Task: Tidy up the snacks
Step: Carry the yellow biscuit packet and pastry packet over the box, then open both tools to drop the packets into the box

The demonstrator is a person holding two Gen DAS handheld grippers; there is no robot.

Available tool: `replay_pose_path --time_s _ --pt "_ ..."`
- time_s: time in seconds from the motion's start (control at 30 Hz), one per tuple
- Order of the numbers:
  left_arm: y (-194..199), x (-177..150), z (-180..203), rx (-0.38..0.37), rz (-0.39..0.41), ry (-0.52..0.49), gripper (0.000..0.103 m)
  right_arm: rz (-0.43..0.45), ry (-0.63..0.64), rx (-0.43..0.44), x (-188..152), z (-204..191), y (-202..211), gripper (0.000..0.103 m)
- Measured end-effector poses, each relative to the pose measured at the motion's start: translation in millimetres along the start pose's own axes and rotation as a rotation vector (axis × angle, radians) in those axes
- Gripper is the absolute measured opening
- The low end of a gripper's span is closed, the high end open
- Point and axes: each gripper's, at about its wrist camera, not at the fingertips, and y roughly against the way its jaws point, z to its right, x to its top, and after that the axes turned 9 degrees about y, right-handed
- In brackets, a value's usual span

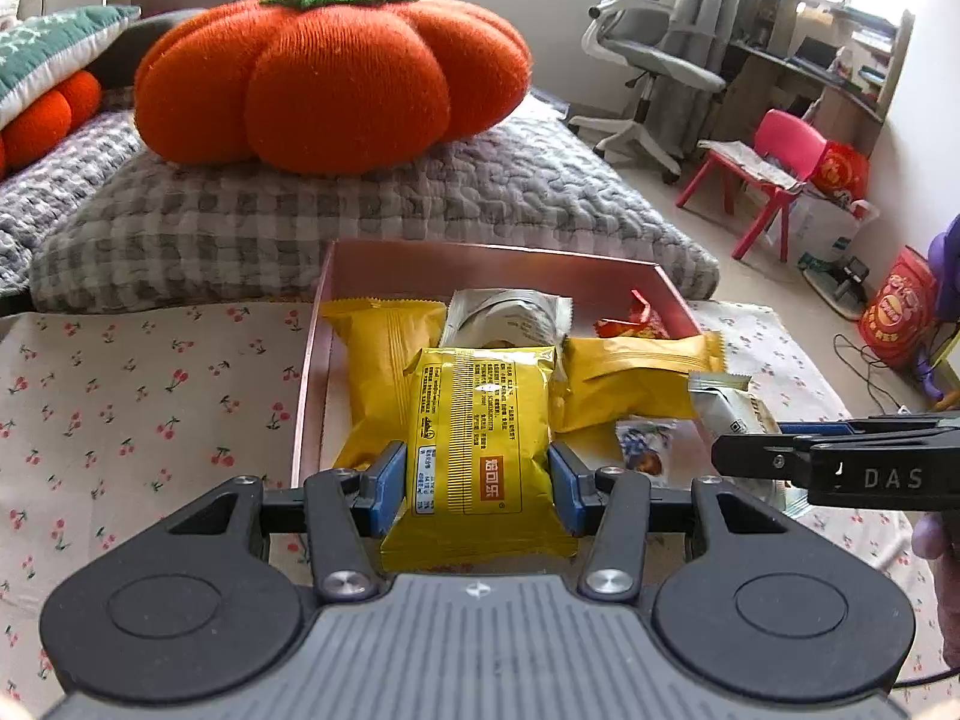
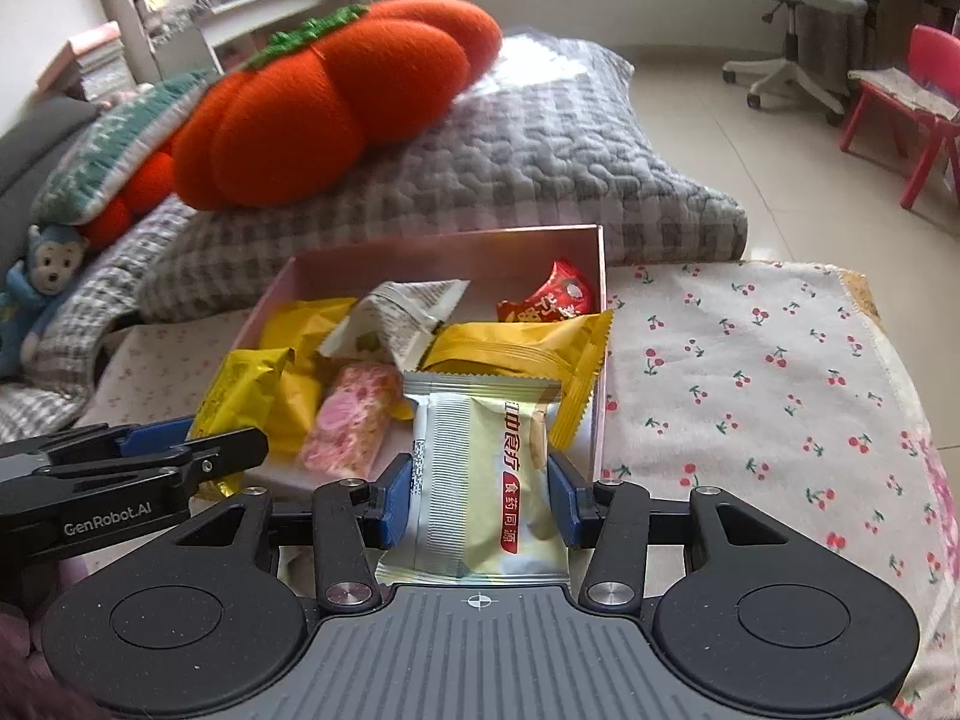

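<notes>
Cherry-print cloth (image 2: 750,360) is spread over the desk, and a pink box (image 1: 498,264) of snacks is set on it before a grey quilt (image 1: 372,204).

From left to right: a yellow packet (image 1: 480,450) is clamped between the blue pads of the left claw (image 1: 478,489) above the box's near end; a pale green packet (image 2: 486,480) is gripped likewise by the right claw (image 2: 480,501) at the box's near right corner. An orange pumpkin cushion (image 1: 330,72) is seen on the quilt behind.

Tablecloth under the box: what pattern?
Small red cherries on white tablecloth, clearest in the right wrist view.
</notes>
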Motion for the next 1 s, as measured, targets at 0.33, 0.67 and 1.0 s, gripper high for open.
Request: replay_pose_path --time_s 0.33,0.67,1.0 --pt "-26.7 10.2 -8.8 0.037 -0.019 0.011 0.046 -0.004 0.041 -0.066 10.2 0.0 -30.1 0.046" --pt "-35.3 8.5 -13.1 0.088 -0.006 -0.036 0.046 0.032 0.1 -0.128 12.1 -3.7 -48.8 0.046" --pt "-32.4 4.9 -12.4 0.131 0.014 -0.054 0.052 0.036 0.095 -0.125 13.8 -3.9 -46.5 0.052"
